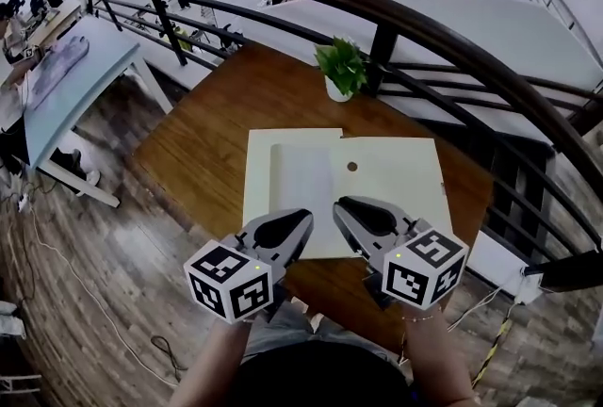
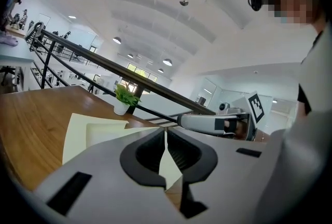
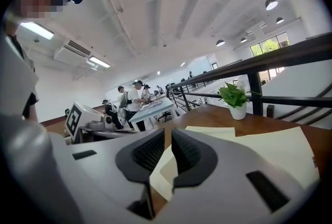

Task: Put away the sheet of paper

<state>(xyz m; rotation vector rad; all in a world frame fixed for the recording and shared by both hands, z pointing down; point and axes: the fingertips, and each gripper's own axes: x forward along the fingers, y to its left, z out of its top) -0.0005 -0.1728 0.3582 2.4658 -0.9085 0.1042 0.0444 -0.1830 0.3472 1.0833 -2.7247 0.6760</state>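
A cream folder lies open on the wooden table, with a white sheet of paper resting on its left half. Both grippers hover side by side at the folder's near edge. My left gripper has its jaws closed tip to tip, and nothing shows between them in the left gripper view. My right gripper sits just right of it, over the folder's near edge. Its jaws stand a narrow gap apart, and only table and folder show through that gap.
A small potted plant stands at the table's far edge, against a dark metal railing that curves round the far and right sides. Beyond the table's left edge is wooden floor and a light blue table. People stand far off.
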